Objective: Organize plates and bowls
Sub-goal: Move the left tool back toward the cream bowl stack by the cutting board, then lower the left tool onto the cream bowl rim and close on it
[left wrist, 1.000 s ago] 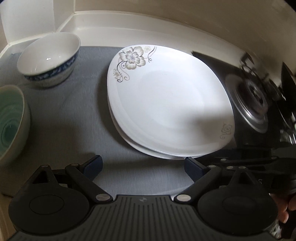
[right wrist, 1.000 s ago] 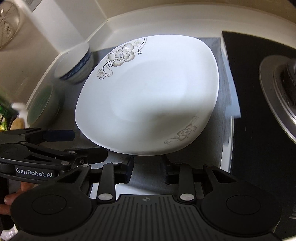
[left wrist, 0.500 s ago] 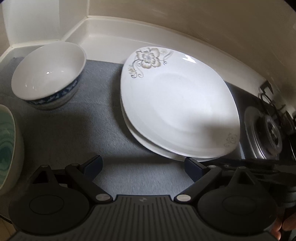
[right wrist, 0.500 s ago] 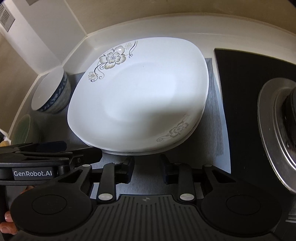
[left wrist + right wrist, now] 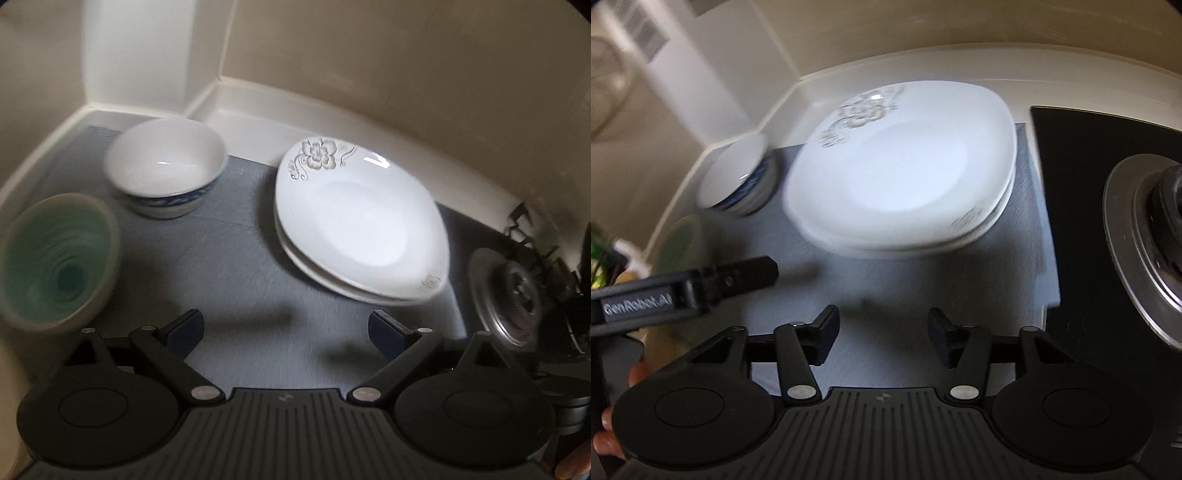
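Observation:
Two white square plates with a flower print [image 5: 354, 225] lie stacked on the grey mat [image 5: 221, 266]; they also show in the right wrist view [image 5: 897, 184]. A white bowl with a blue band [image 5: 166, 166] stands left of them, also seen in the right wrist view [image 5: 737, 181]. A green bowl [image 5: 55, 258] stands at the near left. My left gripper [image 5: 286, 328] is open and empty, short of the plates. My right gripper [image 5: 882, 332] is open and empty, back from the stack's near edge.
A black stovetop with a metal burner [image 5: 1145, 236] lies right of the mat; the burner also shows in the left wrist view [image 5: 513, 295]. The counter's white raised rim [image 5: 258, 110] and walls close the back and left. The left gripper's finger [image 5: 738, 275] crosses the right wrist view.
Both grippers have pulled back and up from the plate stack. The right gripper's jaws have opened wider. The green bowl has come fully into the left view.

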